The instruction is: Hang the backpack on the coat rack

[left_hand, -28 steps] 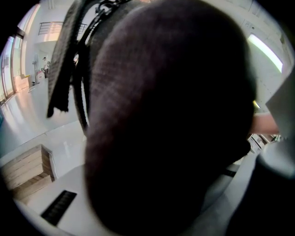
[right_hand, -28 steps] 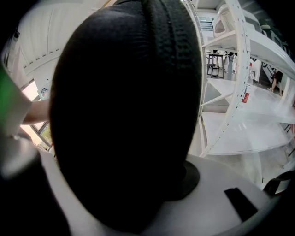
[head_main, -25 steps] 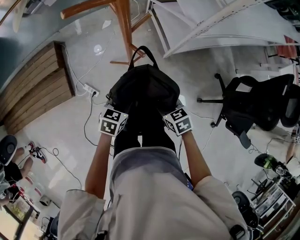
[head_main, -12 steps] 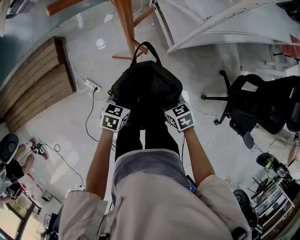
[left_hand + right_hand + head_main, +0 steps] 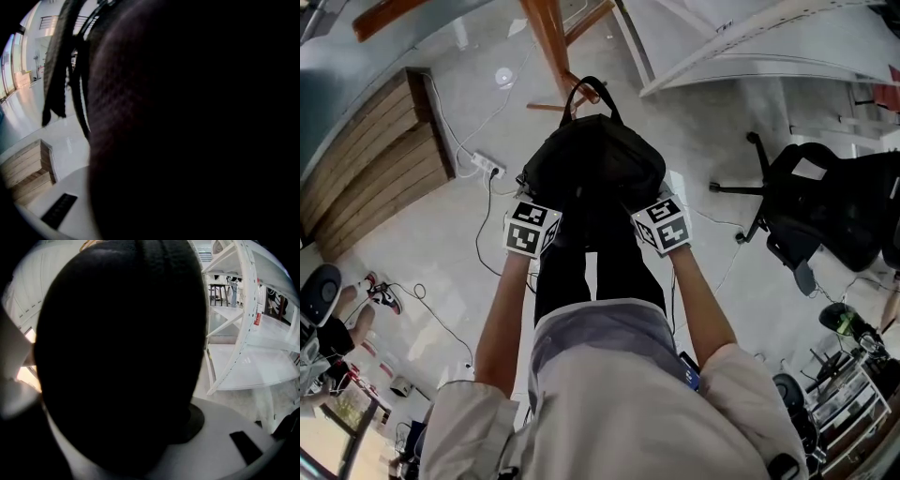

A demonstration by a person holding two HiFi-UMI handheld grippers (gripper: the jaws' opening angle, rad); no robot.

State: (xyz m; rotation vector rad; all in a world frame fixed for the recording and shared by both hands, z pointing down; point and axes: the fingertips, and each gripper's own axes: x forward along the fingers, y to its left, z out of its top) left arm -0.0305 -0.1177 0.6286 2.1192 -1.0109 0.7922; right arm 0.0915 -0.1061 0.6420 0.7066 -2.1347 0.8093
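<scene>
The black backpack (image 5: 592,169) hangs in the air in front of the person, above the pale floor (image 5: 431,272), its carry handle (image 5: 591,89) pointing away toward the wooden coat rack (image 5: 551,42). The left hand-held gripper (image 5: 528,211) is clamped on the bag's left side and the right hand-held gripper (image 5: 659,211) on its right side, and dark fabric fills both gripper views. A power strip (image 5: 485,166) lies on the floor to the left, a black office chair (image 5: 825,206) stands well to the right, and white shelving (image 5: 750,47) rises beyond.
</scene>
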